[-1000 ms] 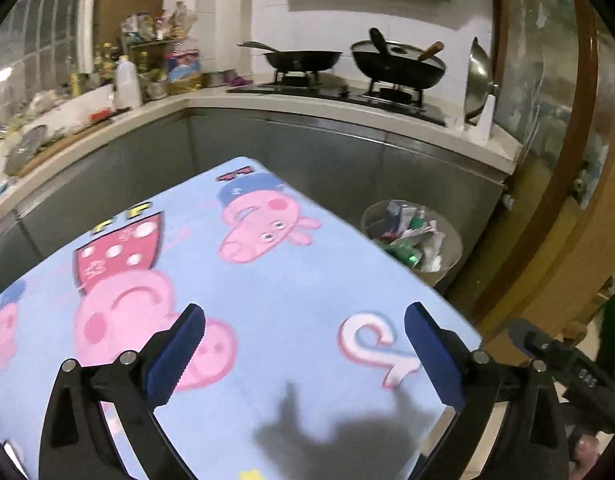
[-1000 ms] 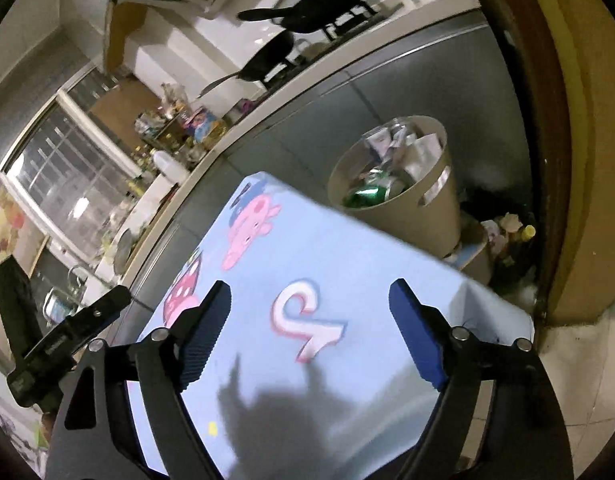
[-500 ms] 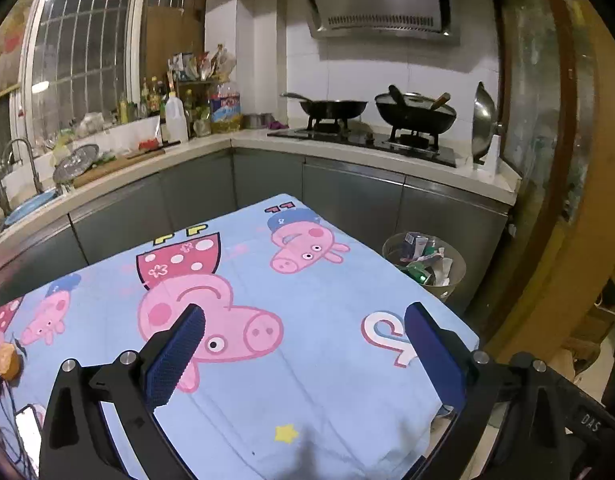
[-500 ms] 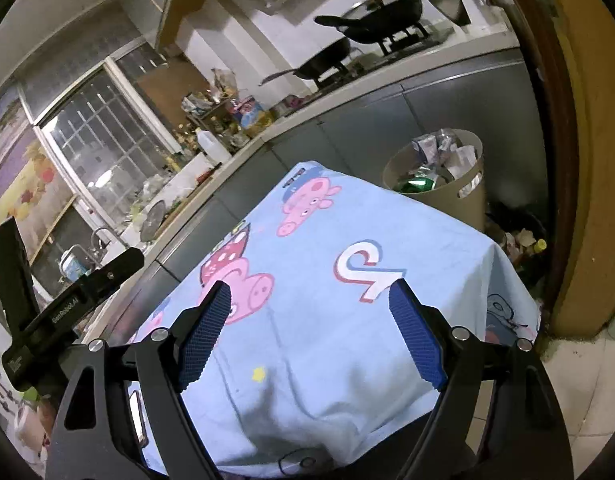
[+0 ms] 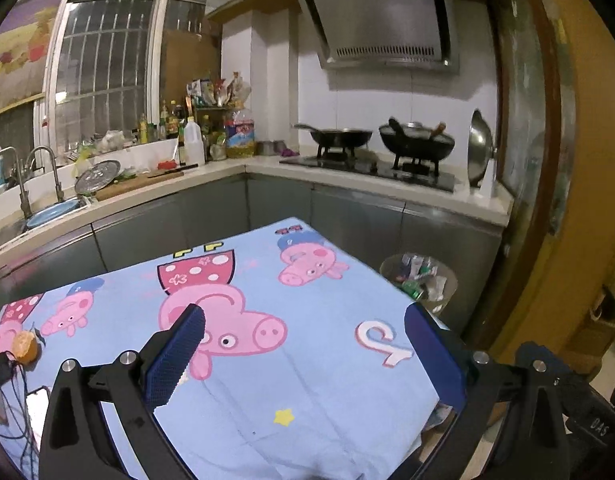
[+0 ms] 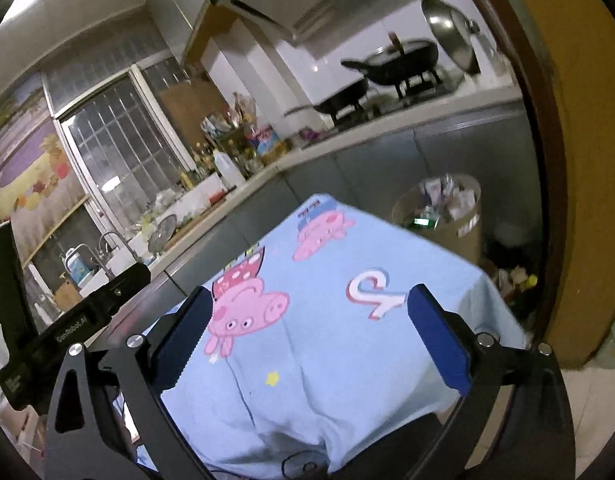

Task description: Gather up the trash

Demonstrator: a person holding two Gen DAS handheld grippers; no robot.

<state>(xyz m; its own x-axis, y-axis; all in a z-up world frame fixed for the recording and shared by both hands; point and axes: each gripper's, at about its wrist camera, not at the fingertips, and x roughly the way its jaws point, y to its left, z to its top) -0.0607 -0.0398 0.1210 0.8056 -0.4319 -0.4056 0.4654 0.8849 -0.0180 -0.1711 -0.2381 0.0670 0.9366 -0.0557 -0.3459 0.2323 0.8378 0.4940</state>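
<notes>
A round trash bin (image 5: 421, 280) full of wrappers stands on the floor beyond the table's far right corner; it also shows in the right wrist view (image 6: 443, 216). My left gripper (image 5: 303, 354) is open and empty, held above the near part of the table. My right gripper (image 6: 307, 334) is open and empty over the table's near edge. An orange piece of peel or fruit (image 5: 25, 347) lies at the table's left edge beside a black gadget with cables (image 5: 3, 368).
The table wears a light blue cartoon-pig cloth (image 5: 267, 360). Kitchen counters (image 5: 155, 192) with a sink, bottles and a stove with two woks (image 5: 415, 144) run behind it. A wooden door frame (image 5: 547, 200) stands at the right.
Both grippers have pulled back and risen from the table's far right corner near the bin, so the whole table and kitchen now show. Both stayed open.
</notes>
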